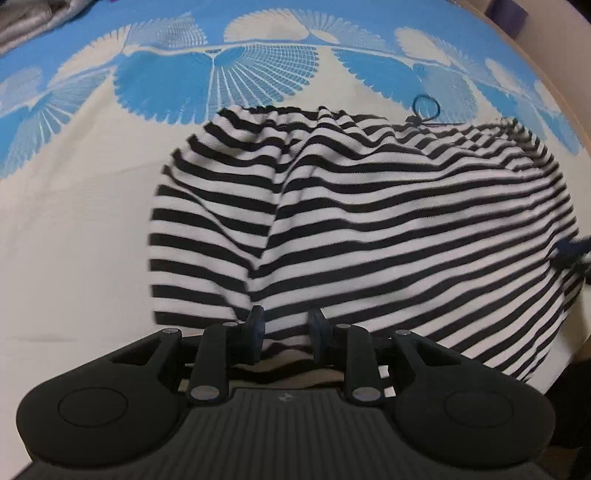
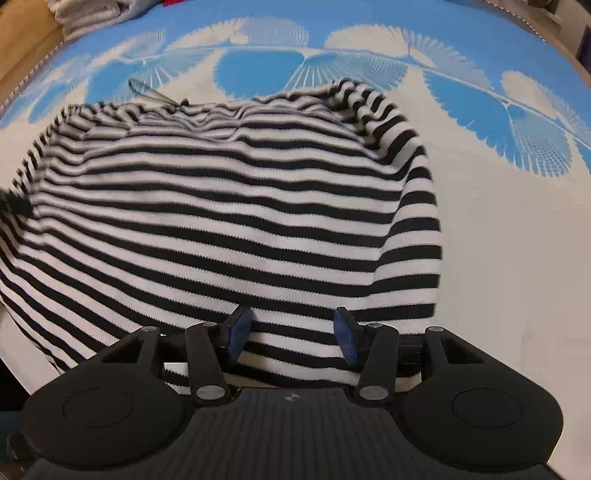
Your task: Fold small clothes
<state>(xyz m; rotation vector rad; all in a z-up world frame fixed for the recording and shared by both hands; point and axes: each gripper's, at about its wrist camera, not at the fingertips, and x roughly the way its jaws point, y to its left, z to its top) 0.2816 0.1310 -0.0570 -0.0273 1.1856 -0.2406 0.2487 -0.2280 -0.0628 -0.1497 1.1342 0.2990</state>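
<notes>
A: What is seen underneath everything?

B: A bed is covered by a bedspread (image 1: pixel 74 221), cream in the middle and printed with blue and white fans towards the far edge. A heap of grey cloth (image 2: pixel 92 14) is seen at the far left corner in the right wrist view.

A: And where is the garment found?

B: A black-and-white striped garment (image 1: pixel 369 229) is spread over the cream middle of the bed, reaching to the near edge. It is rumpled along its far hem, and a fold is seen running down its left part in the left wrist view. A thin dark cord (image 1: pixel 426 107), looped, lies at the garment's far edge on the bedspread.

A: How are the claws held?

B: The left claw (image 1: pixel 285 325) is held partly open over the near hem, with striped cloth seen between its blue pads; nothing is gripped. The right claw (image 2: pixel 291 328) is spread wider over the near hem, also with cloth between the fingers and nothing clamped.
</notes>
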